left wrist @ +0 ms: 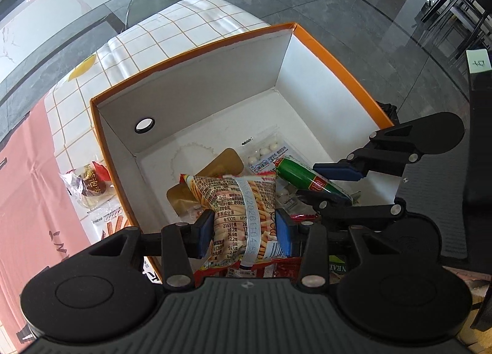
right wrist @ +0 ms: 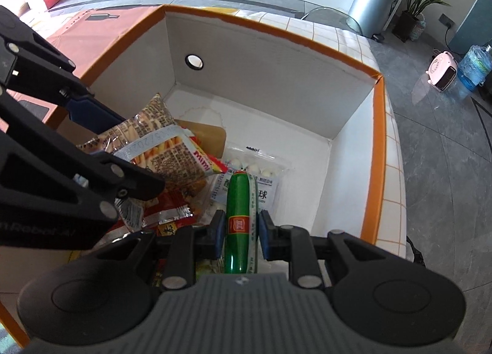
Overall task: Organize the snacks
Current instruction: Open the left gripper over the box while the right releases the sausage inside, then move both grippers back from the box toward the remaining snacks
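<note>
While both tools hang over the open orange box [left wrist: 344, 77], each already carries its own snack, so the coming move turns on where each load sits above the box floor. The left gripper [left wrist: 244, 229] has its blue pads pressed against the two sides of the fries packet [left wrist: 243, 200], whose long axis runs straight ahead along the fingers and points toward the far wall with the round hole [left wrist: 144, 124]. The right gripper [right wrist: 240, 232] is clamped across the green sausage [right wrist: 241, 215], which likewise lies lengthwise along its fingers, its far tip over the bag of white balls [right wrist: 261, 169] resting on the box floor. Seen from the left wrist, the sausage hangs to the right of the packet and a little farther in; the two loads are near each other but apart. Under the packet lie red wrappers [right wrist: 167, 212] and a gold card [left wrist: 227, 160], while the floor's right and far parts stay bare. By this layout, the right tool looks nearer that free space. A wrapped cake [left wrist: 89, 184] waits outside on the tiled cloth [left wrist: 184, 21], beside the box's left wall.
</note>
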`<state>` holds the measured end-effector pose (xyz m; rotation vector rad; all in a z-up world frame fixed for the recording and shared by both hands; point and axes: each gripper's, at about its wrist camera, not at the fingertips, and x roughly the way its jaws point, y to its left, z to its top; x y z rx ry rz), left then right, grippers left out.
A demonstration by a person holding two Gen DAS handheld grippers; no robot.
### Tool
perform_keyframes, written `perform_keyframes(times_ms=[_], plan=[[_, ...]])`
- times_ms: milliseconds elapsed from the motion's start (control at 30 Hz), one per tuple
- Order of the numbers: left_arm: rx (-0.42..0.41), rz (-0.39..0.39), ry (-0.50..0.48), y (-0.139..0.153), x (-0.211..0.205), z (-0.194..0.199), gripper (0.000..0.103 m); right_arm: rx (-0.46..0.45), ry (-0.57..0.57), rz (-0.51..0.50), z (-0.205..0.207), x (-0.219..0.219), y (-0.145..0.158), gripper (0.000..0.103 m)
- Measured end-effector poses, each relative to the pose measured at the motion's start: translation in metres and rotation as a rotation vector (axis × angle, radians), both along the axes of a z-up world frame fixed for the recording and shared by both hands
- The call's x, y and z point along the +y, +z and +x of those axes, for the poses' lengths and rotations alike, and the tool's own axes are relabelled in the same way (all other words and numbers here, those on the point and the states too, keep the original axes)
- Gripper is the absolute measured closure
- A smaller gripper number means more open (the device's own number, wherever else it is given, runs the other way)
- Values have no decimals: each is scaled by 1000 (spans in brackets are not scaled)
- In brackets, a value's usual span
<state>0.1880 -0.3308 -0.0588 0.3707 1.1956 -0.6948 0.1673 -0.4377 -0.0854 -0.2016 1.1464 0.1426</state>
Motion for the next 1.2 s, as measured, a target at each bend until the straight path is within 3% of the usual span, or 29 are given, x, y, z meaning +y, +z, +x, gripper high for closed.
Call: perform_keyframes(times_ms=[100, 200, 333, 400, 567, 933, 1200], plan=[[-1, -2, -1, -1, 0, 0, 54, 9, 2, -1, 1, 1, -4, 83], [-17, -7, 5, 2, 1, 0, 45, 3, -1, -10, 2, 2, -3, 80], [-38, -35, 12, 13, 7, -3, 37, -10, -8, -11, 0, 3, 6, 67], [-46, -56, 11, 21, 11, -7, 33, -16, -19, -18, -2, 5, 11, 55], [-71, -117, 17, 44, 29, -21, 30, -37, -68, -41, -12, 10, 27, 44], [-184, -207, 130, 96, 95, -62, 29, -132, -84, -10, -47, 53, 78, 36], [-244, -222, 290, 104, 164, -79, 29, -190, -56, 117, -74, 105, 102, 36]])
